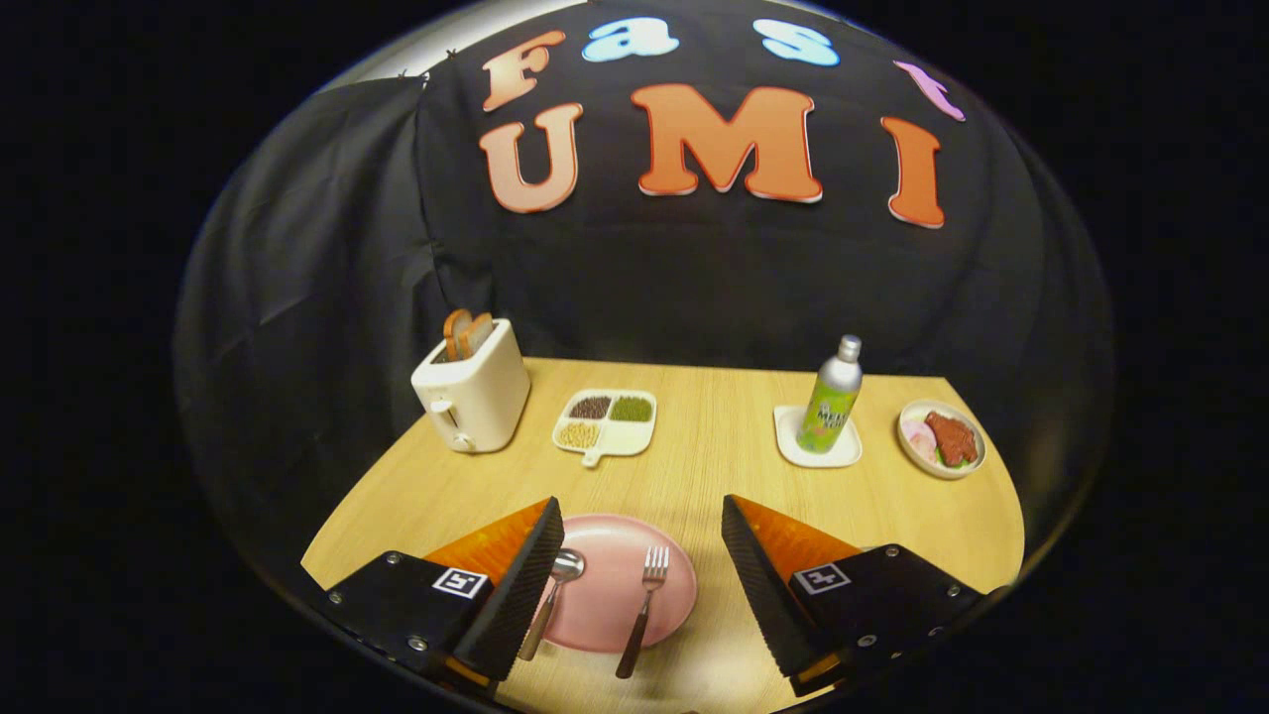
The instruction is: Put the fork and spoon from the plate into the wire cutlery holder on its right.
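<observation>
A pink plate (615,555) lies on the wooden table between my two fingers. A spoon (555,585) rests on its left side, its bowl close to my left finger (530,575) and its handle partly hidden behind it. A fork (644,605) lies on the plate's right side, tines pointing away, handle reaching over the near rim. My gripper (642,516) is open wide above the plate with nothing between the fingers. The right finger (758,585) stands to the right of the plate.
Further back stand a white toaster (474,392) with bread slices, a divided tray (607,421) of beans, a bottle (833,397) on a white coaster (788,436), and a small bowl (942,439) of food at the far right.
</observation>
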